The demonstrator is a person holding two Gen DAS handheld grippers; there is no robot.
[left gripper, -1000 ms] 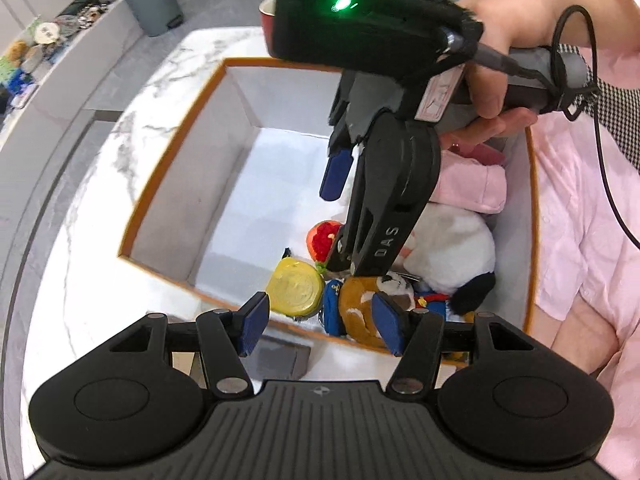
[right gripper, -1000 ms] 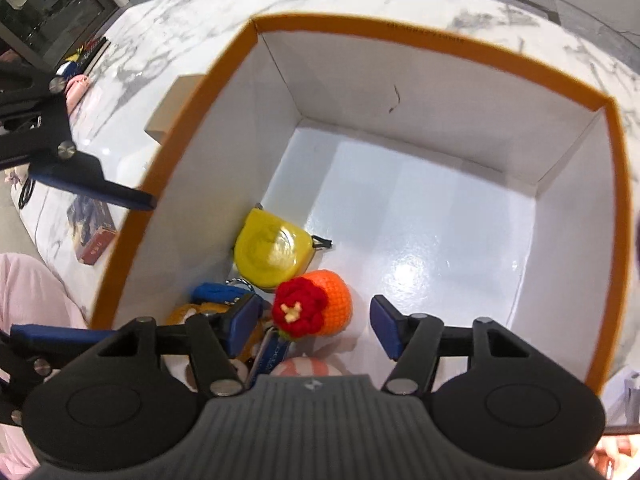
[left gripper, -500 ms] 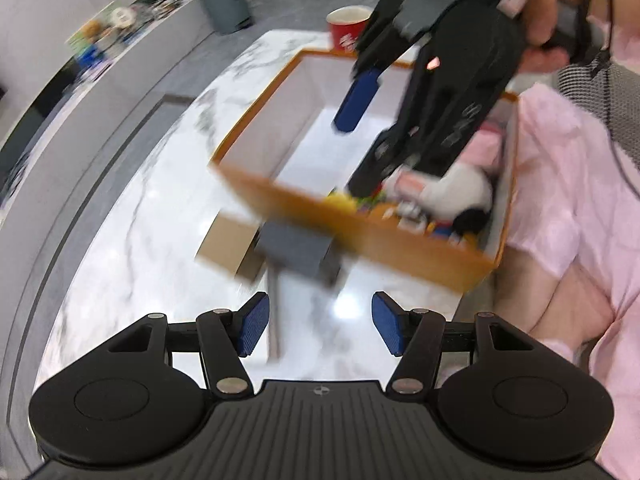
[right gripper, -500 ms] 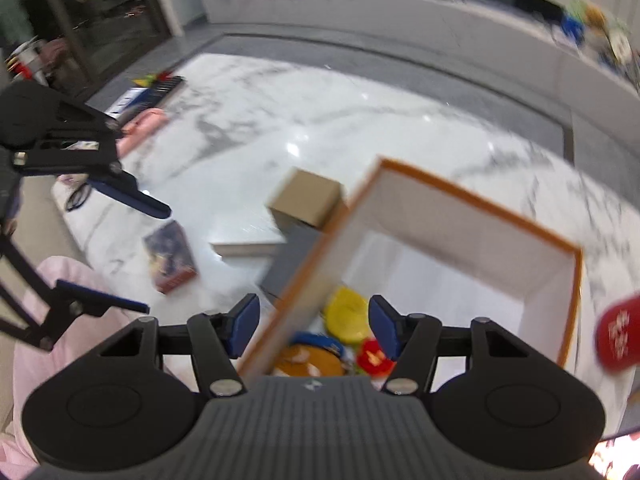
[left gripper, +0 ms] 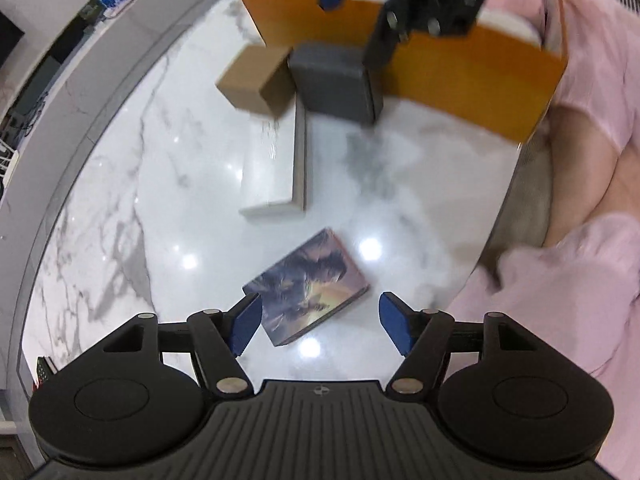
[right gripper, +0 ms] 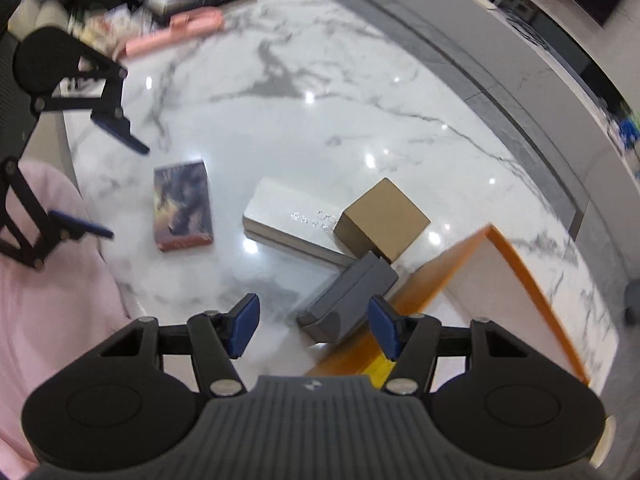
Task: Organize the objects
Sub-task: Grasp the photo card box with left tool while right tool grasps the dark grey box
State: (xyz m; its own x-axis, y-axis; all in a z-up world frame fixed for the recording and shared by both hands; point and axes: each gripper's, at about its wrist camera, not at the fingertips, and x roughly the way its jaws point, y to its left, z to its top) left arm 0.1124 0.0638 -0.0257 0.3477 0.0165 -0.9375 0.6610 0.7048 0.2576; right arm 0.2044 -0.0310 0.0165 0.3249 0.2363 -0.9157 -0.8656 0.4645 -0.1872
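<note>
Book [left gripper: 308, 287] lies flat on the marble table [left gripper: 168, 184], just ahead of the left gripper [left gripper: 320, 322], jaws spread wide, empty, book roughly between the fingertips but not touched. Step looks like reaching for the next loose item; likely next: lower, straddle the book's short sides, pinch, carry to the orange box [left gripper: 476, 80]. It lies flat, so getting a finger under an edge may be tricky.

Right gripper [right gripper: 314, 326] also spread, empty, hovering over the grey case [right gripper: 352, 296], which leans against the orange box's outer wall. Behind it a white box [right gripper: 296, 224] flat on the table, with a brown box [right gripper: 382, 218] resting on its far end; all three are touching or nearly so.

Text: silver embossed lettering on the white box's top, too blurred to read. Book cover art shows, no legible title. Frames have motion blur. Pink case [right gripper: 176, 34] and clutter at the far table edge.
</note>
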